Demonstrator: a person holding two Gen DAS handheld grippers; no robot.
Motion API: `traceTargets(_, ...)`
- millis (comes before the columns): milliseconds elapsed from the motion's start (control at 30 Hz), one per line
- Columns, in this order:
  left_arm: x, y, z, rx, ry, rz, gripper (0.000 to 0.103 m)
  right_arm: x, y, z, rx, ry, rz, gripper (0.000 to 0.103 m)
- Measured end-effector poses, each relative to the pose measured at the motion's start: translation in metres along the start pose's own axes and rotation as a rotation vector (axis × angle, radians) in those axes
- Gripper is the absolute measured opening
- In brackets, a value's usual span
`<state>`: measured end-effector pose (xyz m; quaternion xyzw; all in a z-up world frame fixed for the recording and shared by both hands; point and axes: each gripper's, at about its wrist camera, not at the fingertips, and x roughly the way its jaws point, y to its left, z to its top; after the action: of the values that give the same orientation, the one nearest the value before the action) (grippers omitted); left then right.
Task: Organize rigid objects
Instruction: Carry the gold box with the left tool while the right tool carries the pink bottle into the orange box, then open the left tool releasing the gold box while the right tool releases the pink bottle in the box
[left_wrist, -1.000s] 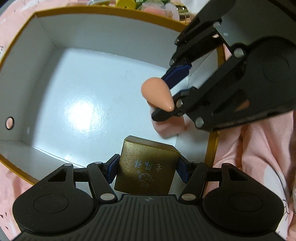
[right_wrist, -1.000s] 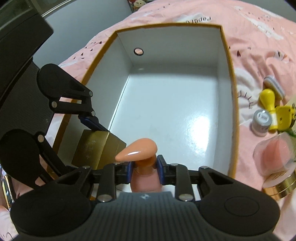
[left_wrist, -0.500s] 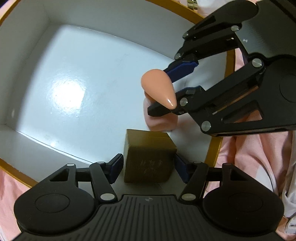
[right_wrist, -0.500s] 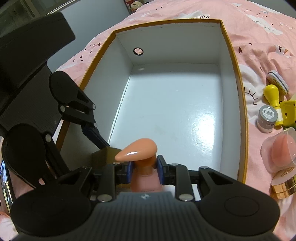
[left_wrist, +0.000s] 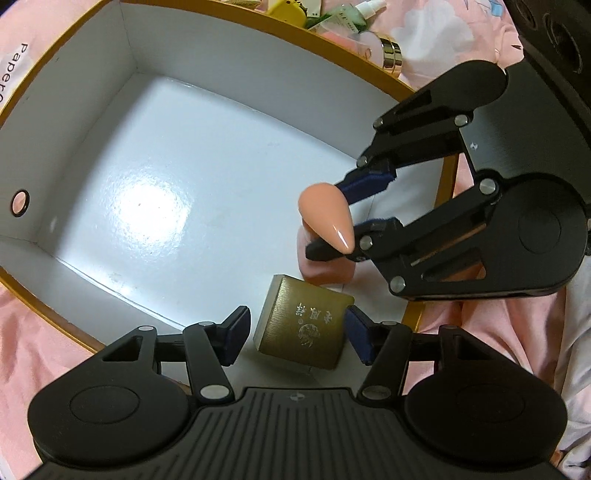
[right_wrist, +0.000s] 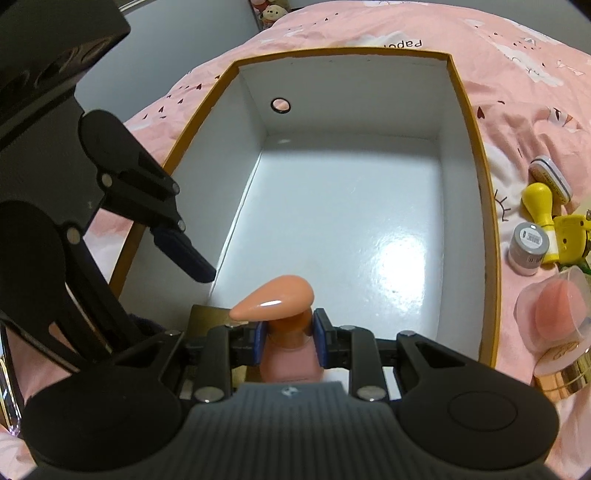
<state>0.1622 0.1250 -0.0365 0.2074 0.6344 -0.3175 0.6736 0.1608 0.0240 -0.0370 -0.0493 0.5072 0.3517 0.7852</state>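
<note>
The gold block (left_wrist: 304, 325) lies flat on the floor of the box (left_wrist: 258, 22), in the near corner, close beside the pink bottle (left_wrist: 325, 269). The left gripper (left_wrist: 295, 332) hangs straight above it; its jaws stand on both sides of the block with a gap on the left side, and they are closing a little — the block is not pressed. The brushed metal look suggests that it is heavy for its size, stiff and rather smooth, so it is best taken across its two flat sides, low and square.

The bottle is gripped by the right gripper (right_wrist: 290, 341) at the narrow neck, under the teardrop cap (right_wrist: 275, 297). It seems light, hard and glossy — probably top-heavy, so a grip at the neck is judged safer than one at the cap.
</note>
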Motion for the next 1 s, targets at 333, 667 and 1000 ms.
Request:
traceTargets(333,0.003,-0.013,-0.002,0.012,0.002,0.013,0.069,-0.003,0.001,-0.008,0.038,0.039,0.038,0.029)
traceTargets(667,-0.006,-0.029,-0.005,0.036,-0.012,0.035,0.069,-0.019,0.008,-0.014,0.004,0.028,0.03,0.043)
traceTargets(1000,-0.04,-0.055,0.007,0.044,-0.141,0.057,0.069,-0.066,0.002,-0.019,-0.008,-0.091,-0.008,0.052)
